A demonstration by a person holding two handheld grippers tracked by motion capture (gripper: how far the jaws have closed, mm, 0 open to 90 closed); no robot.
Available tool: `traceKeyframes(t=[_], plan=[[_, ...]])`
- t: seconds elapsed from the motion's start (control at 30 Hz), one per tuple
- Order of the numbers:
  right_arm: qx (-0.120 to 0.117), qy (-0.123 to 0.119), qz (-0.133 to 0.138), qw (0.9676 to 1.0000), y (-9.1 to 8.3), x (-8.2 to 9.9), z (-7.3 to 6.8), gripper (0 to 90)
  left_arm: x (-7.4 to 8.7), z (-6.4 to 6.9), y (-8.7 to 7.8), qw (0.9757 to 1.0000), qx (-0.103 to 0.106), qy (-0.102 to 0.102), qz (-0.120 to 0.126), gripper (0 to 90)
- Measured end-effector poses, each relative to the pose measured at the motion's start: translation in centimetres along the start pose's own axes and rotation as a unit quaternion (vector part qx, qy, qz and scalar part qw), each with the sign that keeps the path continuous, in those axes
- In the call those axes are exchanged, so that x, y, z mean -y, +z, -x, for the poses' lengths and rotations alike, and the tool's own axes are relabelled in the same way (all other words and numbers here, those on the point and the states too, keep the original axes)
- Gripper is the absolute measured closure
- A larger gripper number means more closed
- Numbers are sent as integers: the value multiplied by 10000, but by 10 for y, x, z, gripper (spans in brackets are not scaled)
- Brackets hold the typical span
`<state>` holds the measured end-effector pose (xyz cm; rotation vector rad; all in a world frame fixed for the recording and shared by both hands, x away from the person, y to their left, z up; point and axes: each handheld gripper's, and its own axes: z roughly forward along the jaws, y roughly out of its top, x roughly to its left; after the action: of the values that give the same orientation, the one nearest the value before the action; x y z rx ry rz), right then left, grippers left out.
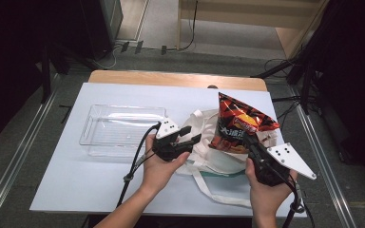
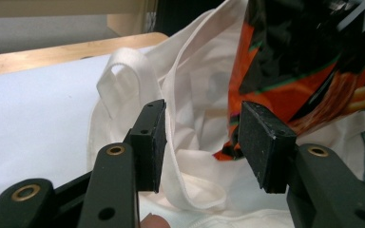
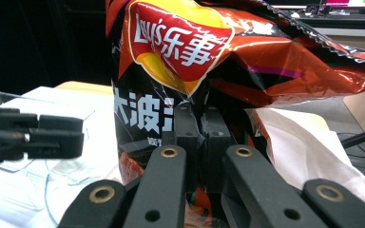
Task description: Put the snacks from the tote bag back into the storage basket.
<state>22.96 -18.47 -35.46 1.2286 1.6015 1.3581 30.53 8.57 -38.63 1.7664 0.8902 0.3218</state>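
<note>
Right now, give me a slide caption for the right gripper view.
Right gripper pinches a red and black chip bag upright above a white tote bag.

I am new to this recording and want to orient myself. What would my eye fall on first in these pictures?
First the red and black chip bag, standing upright over the white tote bag right of the table's middle, pinched by the right gripper. Then the left gripper, open beside the tote, and the clear plastic tray to the left.
</note>
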Motion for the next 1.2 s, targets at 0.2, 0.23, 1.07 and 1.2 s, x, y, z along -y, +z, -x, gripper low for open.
traceKeyframes(t=[0.2,0.23,1.07,1.2], plan=[[-45,-41,-42,10000,3,3,-4,893,-4,-2,-7,10000,23,61,54,535],[-49,-38,-52,10000,3,4,-5,893,-5,-3,-8,9999,28,63,83,535],[-344,-142,-120,9992,8,10,-23,895,-45,3,-30,9954,509,520,622,476],[-404,-211,-104,9989,8,12,-27,896,-48,4,-30,9946,642,523,626,430]])
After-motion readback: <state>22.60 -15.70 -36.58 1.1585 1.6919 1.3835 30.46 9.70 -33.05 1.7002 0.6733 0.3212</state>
